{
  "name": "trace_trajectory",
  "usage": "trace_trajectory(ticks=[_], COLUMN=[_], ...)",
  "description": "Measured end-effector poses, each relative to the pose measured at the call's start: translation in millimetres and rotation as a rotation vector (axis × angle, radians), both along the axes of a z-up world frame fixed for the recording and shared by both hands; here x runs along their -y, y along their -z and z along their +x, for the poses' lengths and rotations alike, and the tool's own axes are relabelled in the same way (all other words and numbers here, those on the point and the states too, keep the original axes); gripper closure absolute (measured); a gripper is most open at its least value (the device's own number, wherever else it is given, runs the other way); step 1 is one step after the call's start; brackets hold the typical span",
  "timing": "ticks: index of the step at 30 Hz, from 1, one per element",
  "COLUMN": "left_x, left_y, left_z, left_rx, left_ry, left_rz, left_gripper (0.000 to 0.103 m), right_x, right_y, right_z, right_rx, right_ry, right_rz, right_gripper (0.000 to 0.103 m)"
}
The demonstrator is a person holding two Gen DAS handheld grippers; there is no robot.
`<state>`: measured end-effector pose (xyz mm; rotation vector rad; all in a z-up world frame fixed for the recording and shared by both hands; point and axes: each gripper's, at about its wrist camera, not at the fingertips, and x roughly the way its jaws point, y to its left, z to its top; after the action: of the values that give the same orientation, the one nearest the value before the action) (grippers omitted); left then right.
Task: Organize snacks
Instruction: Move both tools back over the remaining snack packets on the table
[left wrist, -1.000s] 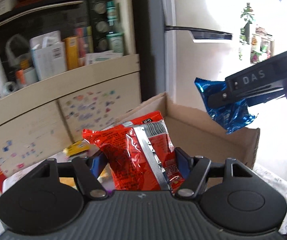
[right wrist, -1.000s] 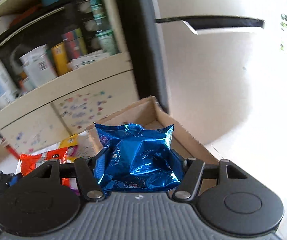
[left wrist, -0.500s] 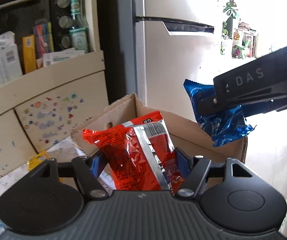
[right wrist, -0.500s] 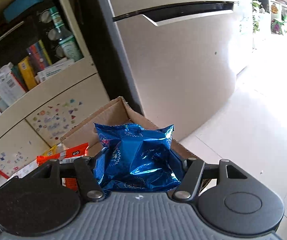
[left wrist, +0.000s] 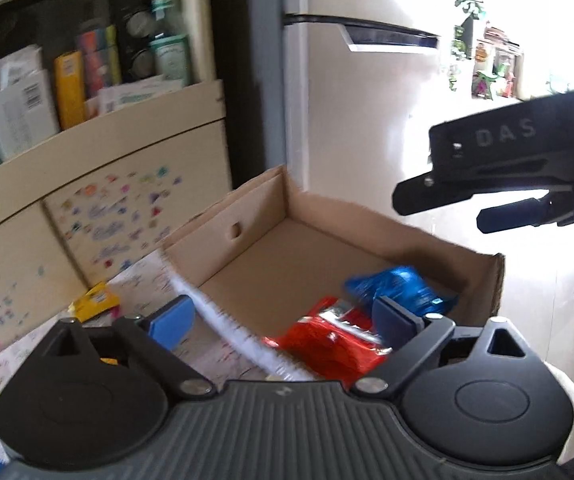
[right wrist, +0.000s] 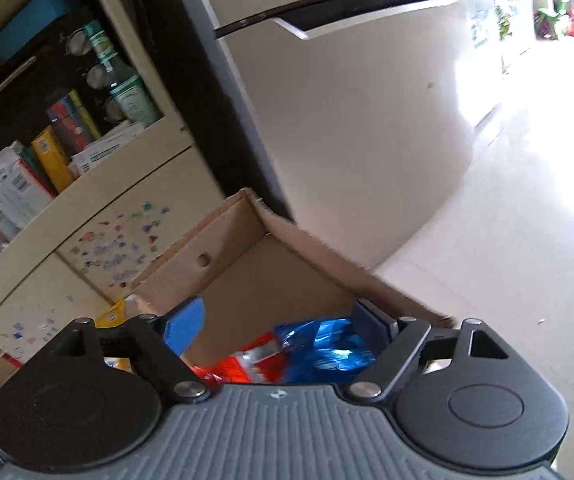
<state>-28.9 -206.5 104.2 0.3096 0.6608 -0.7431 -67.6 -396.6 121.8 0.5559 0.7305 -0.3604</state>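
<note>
Drop step: left gripper (left wrist: 283, 320) and right gripper (right wrist: 277, 326) have just been opening, nothing pinched. Red packet (left wrist: 329, 346) and blue packet (left wrist: 401, 290) lie in cardboard box (left wrist: 255, 200), near edge. Next: fetch yellow packet (left wrist: 95, 302) beside box.

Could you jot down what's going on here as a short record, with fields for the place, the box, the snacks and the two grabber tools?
place: kitchen corner, shelf unit beside a fridge
box: open cardboard box on a patterned cloth
red snack bag: lying in the box
blue snack bag: lying in the box, beside the red one
left gripper: jaws have just been opening, nothing held
right gripper: jaws have just been opening, nothing held, above the box
left outside: yellow packet on the cloth
</note>
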Motion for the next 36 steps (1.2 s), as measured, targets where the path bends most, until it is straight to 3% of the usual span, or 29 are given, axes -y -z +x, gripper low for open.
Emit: trace_trajectory(ticks=[16, 23, 31, 36], left_x=[-129, -175, -221, -241], left_y=[-9, -8, 13, 30], left_z=[44, 59, 83, 91], left_rx=[-0.068, -0.067, -0.162, -0.253], left_ry=[-0.231, -0.305, -0.397, -0.44], left_rz=[0.005, 0.025, 0.069, 0.084], left_gripper=[0.004, 0.004, 0.003, 0.003], right_x=[-73, -107, -143, -155], right_y=[9, 27, 50, 67], right_z=[31, 42, 53, 59], right_rx=[0.017, -0.046, -0.151, -0.209], right_ry=[-0.363, -0.494, -0.585, -0.581], right_rz=[-0.021, 0.037, 0.107, 0.154], right_gripper=[0.014, 0.014, 0.013, 0.013])
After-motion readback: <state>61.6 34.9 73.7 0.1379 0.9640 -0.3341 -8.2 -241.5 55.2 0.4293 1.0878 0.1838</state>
